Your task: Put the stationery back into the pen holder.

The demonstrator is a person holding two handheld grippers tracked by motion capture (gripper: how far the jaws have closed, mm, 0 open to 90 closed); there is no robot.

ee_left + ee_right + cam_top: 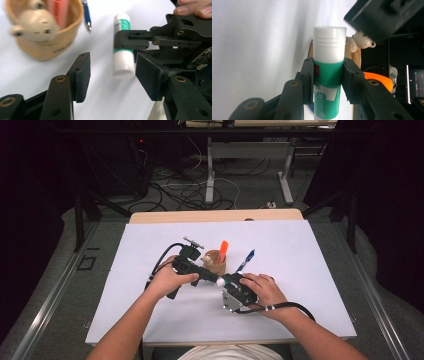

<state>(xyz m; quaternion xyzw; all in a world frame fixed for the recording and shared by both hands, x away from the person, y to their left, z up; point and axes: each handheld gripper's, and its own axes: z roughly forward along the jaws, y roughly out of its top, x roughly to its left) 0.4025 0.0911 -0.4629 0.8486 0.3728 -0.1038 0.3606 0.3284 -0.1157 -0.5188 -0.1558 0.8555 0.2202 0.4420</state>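
The glue stick (pixel 328 75), green-bodied with a white cap, is clamped between the jaws of the right gripper (pixel 328 80) near the middle of the bench (pixel 310 270), lying level with its cap toward the left gripper (pixel 112 77); that gripper's jaws stand apart on either side of the cap, not touching it; just behind sits a tan cup (pixel 214 265) holding an orange marker (pixel 222 251); a blue pen (pixel 246 260) lies beside the cup on the white sheet.
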